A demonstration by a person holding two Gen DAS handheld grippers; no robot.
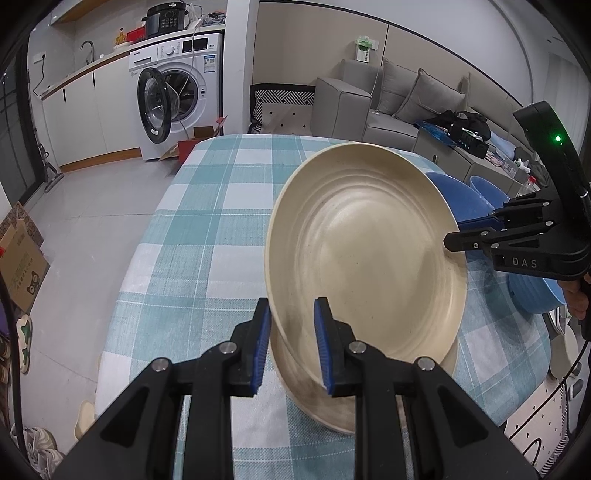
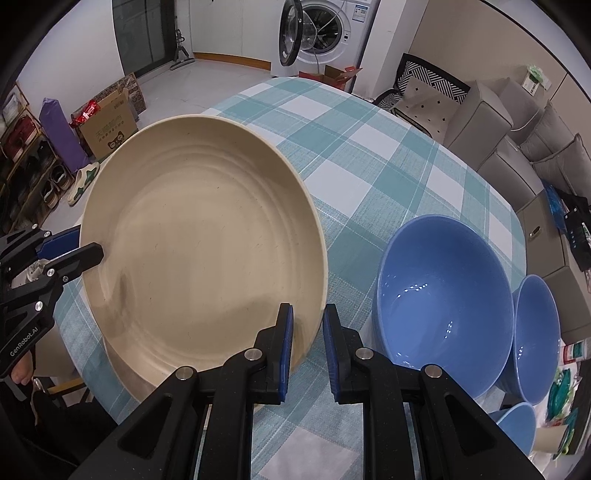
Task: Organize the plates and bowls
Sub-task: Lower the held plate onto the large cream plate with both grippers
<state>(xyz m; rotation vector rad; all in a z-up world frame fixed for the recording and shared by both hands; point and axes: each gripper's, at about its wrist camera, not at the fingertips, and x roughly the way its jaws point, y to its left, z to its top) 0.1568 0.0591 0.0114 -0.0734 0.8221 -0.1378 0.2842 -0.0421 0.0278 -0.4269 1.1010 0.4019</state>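
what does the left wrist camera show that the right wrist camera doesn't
Only the left wrist view: a black pressure cooker on the white kitchen counter. Only the right wrist view: a purple rolled mat and the large blue bowl's glossy inside. Both: the left gripper and right gripper clamping the upper round beige plate, above another on the teal checked tablecloth.

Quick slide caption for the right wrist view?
Both grippers clamp opposite rims of a tilted beige plate above another plate on the checked tablecloth, blue bowls alongside.
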